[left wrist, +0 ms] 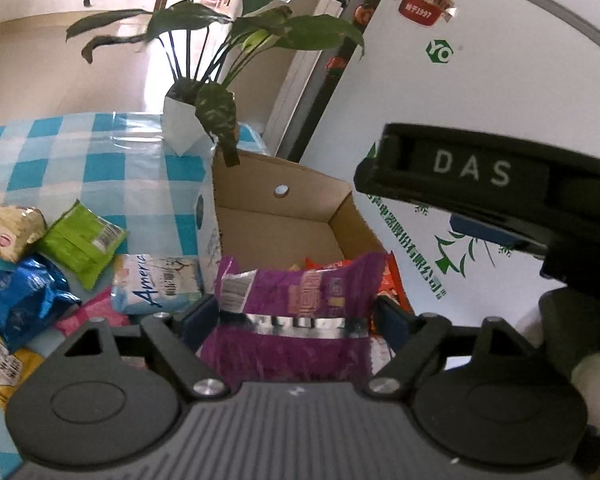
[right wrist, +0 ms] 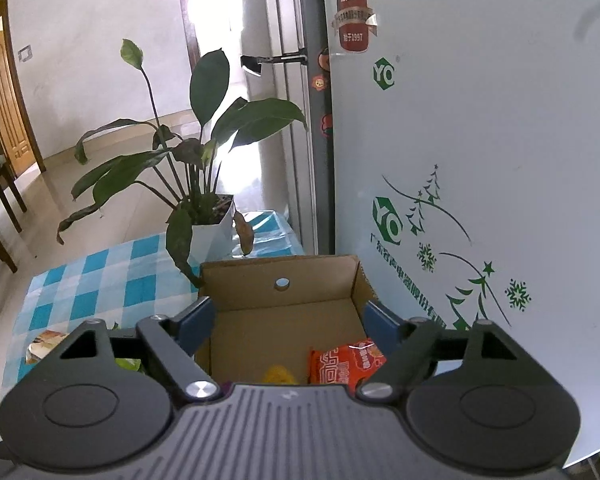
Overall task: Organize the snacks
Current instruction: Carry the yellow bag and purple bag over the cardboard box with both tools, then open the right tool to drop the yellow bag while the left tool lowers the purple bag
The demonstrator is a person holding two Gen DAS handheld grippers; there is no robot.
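Here, both grippers' fingers stood wide: the left gripper [left wrist: 296, 314] around a purple snack bag [left wrist: 296, 300], the right gripper [right wrist: 286, 324] empty over the cardboard box [right wrist: 260, 280].

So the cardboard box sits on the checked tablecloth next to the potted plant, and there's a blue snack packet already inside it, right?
Not quite: the packet lying in the cardboard box is orange, not blue, as the right wrist view shows. The box does sit on the checked tablecloth beside the potted plant.
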